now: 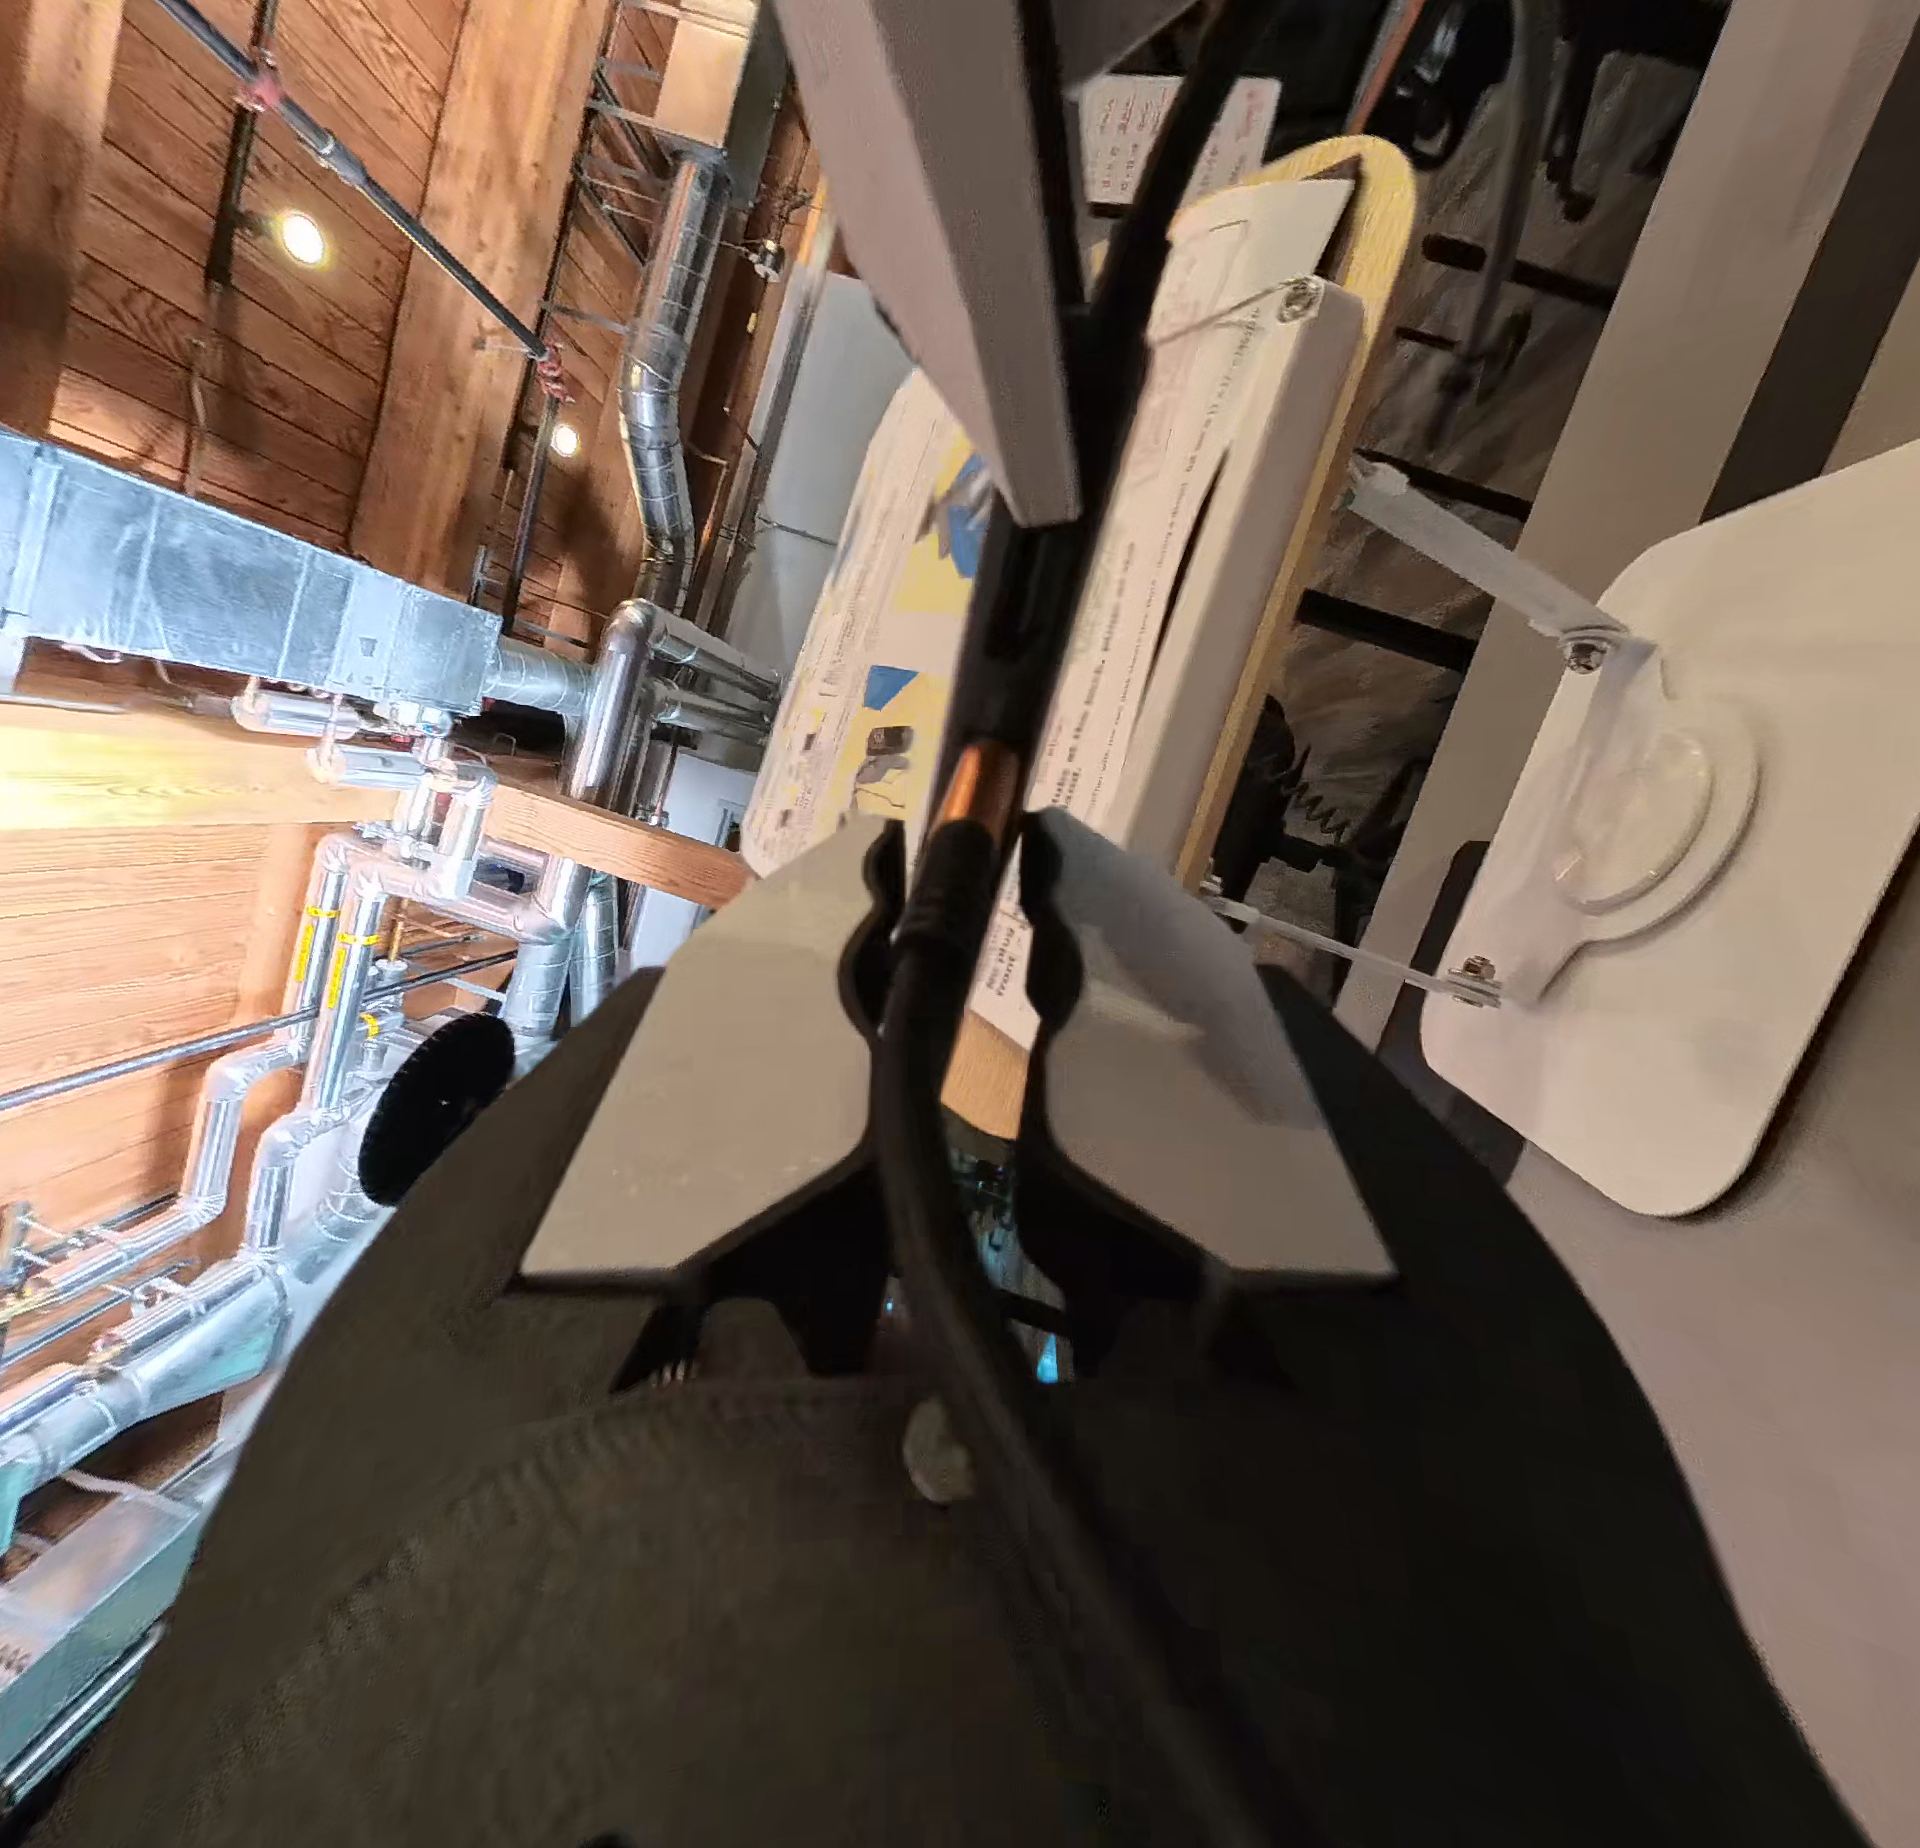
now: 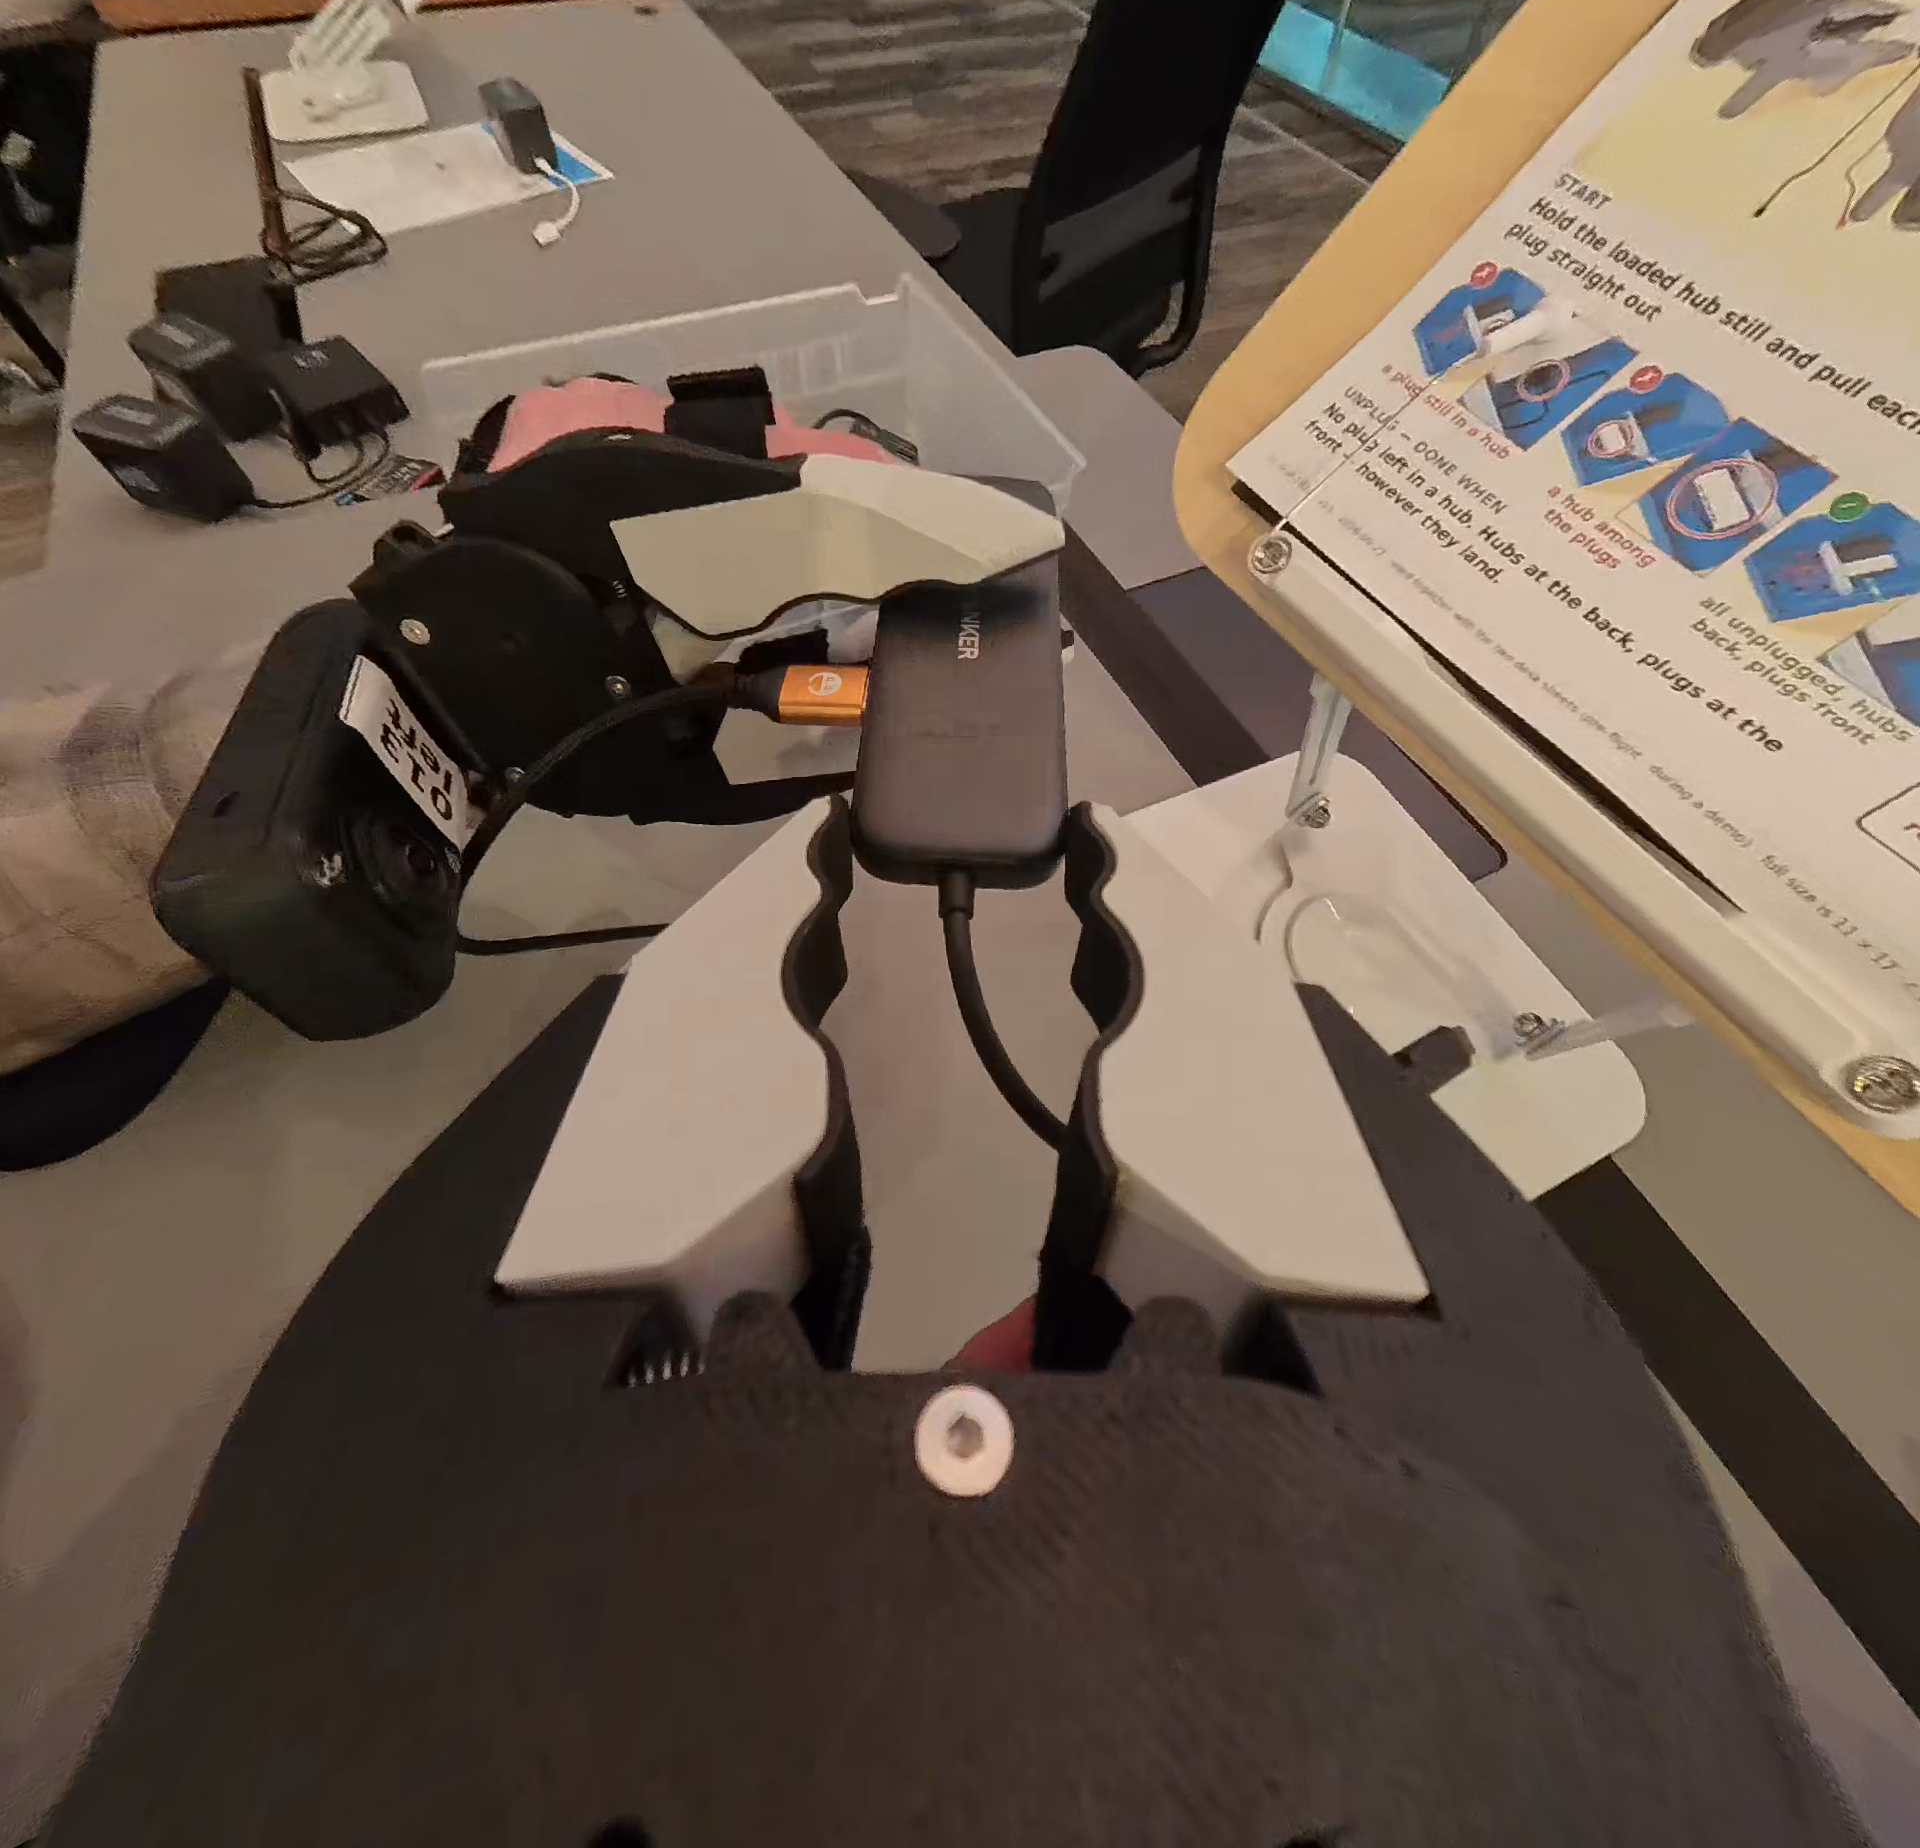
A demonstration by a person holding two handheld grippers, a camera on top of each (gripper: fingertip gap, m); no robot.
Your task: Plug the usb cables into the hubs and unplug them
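To my right I see a tilted wooden board (image 2: 1226, 448) carrying a printed instruction sheet (image 2: 1621, 427), propped on a white stand base (image 2: 1558, 1102) that rests on the grey table (image 2: 727, 240). Farther back on that table I can make out a clear plastic bin (image 2: 935, 385) with something pink inside, a cluster of black chargers (image 2: 208, 396) with tangled cords, and a black office chair (image 2: 1122, 177) just beyond the edge. Through the other camera I get a wooden plank ceiling (image 1: 208, 136) with silver ducts (image 1: 260, 572) running beneath it.
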